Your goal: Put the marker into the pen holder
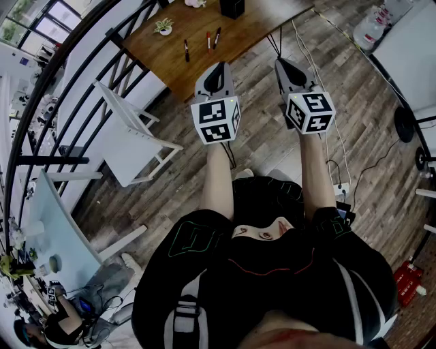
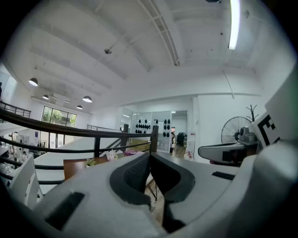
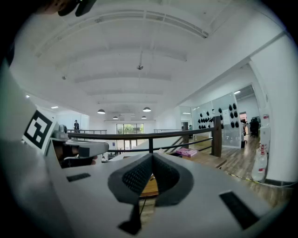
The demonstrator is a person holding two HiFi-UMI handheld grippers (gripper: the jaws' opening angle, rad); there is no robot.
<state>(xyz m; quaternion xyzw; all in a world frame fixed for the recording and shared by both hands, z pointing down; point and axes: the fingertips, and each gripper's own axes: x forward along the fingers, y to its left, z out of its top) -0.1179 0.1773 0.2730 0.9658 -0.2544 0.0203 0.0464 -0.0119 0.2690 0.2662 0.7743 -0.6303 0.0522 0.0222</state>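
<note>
Lying apart on the brown wooden counter (image 1: 248, 34) at the top of the frame are three slim markers (image 1: 208, 42), one red between two darker ones, all outside the black boxy pen holder (image 1: 232, 7). The holder stands at the upper edge, right of the markers; its inside cannot be seen. Lower in the frame, well short of the counter, the left gripper (image 1: 218, 71) and right gripper (image 1: 286, 69) both have their fingers (image 2: 135, 174) pressed together on nothing.
</note>
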